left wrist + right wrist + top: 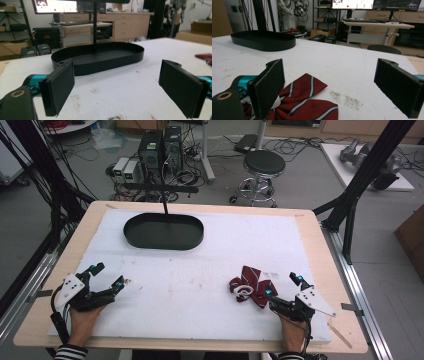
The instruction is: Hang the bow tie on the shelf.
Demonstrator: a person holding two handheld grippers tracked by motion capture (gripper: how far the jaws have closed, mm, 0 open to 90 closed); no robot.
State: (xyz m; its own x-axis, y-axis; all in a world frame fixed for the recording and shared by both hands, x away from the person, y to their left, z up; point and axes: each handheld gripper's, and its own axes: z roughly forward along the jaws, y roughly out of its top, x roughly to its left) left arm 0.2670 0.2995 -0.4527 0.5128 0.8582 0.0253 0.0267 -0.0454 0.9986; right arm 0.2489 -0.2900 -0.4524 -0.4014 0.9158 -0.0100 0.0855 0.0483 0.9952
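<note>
Between our right gripper's (282, 286) wide-spread jaws, nothing is being held; its left jaw pad is sitting just beside a dark red striped bow tie (252, 285), perhaps brushing the edge of the cloth, while the other jaw is standing well clear over bare white foam. Seen from the right gripper view, the bow tie (305, 100) is lying flat and crumpled low at the left, with a white loop of strap tucked behind the pad. Our left gripper (106, 275) is also resting wide open and empty at the near left of the table, well apart from the tie, pointing toward a black oval tray (164, 231) at the far middle of the white foam mat (200, 285).

We are judging that we are at the approach step, lining up to pick up the tie. Next, we are needing to shift the right gripper sideways so the cloth sits squarely between the pads, lower, and close. The tray is looking like the likely destination.
</note>
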